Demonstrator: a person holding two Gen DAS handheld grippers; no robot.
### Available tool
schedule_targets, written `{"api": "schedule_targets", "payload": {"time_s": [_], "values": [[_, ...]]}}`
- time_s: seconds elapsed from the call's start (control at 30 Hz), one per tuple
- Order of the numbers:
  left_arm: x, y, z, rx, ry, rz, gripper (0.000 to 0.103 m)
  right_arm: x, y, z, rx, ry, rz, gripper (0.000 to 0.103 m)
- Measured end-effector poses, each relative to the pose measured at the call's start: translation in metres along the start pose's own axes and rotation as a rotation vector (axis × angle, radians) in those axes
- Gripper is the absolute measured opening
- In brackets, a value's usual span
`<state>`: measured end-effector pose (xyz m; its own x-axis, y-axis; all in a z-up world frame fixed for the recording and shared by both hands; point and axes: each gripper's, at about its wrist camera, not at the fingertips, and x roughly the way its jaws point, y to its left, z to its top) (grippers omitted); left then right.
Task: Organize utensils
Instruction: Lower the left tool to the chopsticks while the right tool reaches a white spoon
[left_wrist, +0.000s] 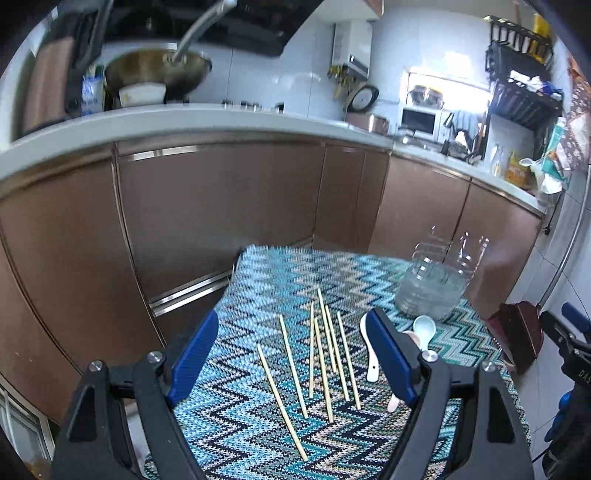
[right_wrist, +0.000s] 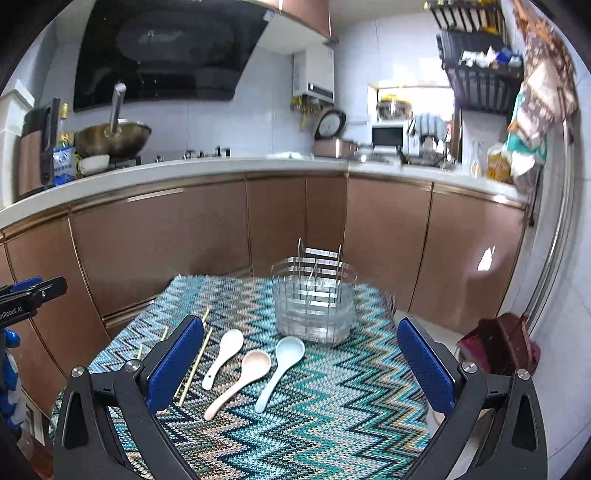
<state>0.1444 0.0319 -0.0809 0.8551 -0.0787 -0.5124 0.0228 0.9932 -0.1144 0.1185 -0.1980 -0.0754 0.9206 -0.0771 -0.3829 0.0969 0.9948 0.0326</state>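
Several bamboo chopsticks (left_wrist: 322, 354) lie loose on the zigzag-patterned cloth (left_wrist: 258, 435), between the fingers of my open, empty left gripper (left_wrist: 291, 354). Three spoons lie side by side: white (right_wrist: 223, 356), pink (right_wrist: 242, 380) and light blue (right_wrist: 282, 365), between the fingers of my open, empty right gripper (right_wrist: 301, 363). A clear utensil holder (right_wrist: 314, 299) with metal dividers stands upright behind the spoons; it also shows in the left wrist view (left_wrist: 434, 284). Some chopsticks (right_wrist: 195, 363) show beside the right gripper's left finger.
The cloth-covered table (right_wrist: 332, 424) is small, with edges close on all sides. Brown kitchen cabinets (right_wrist: 166, 240) stand behind it. A dark red dustpan (right_wrist: 498, 343) sits on the floor at the right. Each gripper shows at the edge of the other's view.
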Motion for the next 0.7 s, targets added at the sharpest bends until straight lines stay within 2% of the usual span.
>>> {"api": "schedule_targets", "payload": {"time_s": [0.13, 0.23, 0.33, 0.5, 0.7], "values": [[0.034, 0.007, 0.000, -0.015, 0.076, -0.021, 0.081, 0.033, -0.007, -0.007, 0.018, 0.065, 0.011, 0.102], [0.059, 0.007, -0.002, -0.013, 0.133, -0.038, 0.081, 0.060, -0.015, -0.014, 0.040, 0.114, 0.031, 0.098], [0.090, 0.005, -0.005, -0.013, 0.203, -0.068, 0.080, 0.091, -0.025, -0.022, 0.075, 0.179, 0.062, 0.088], [0.146, -0.002, -0.006, -0.020, 0.330, -0.111, 0.080, 0.145, -0.044, -0.038, 0.166, 0.305, 0.161, 0.062], [0.206, -0.010, 0.003, -0.040, 0.458, -0.170, 0.079, 0.203, -0.063, -0.054, 0.261, 0.430, 0.262, 0.036]]}}
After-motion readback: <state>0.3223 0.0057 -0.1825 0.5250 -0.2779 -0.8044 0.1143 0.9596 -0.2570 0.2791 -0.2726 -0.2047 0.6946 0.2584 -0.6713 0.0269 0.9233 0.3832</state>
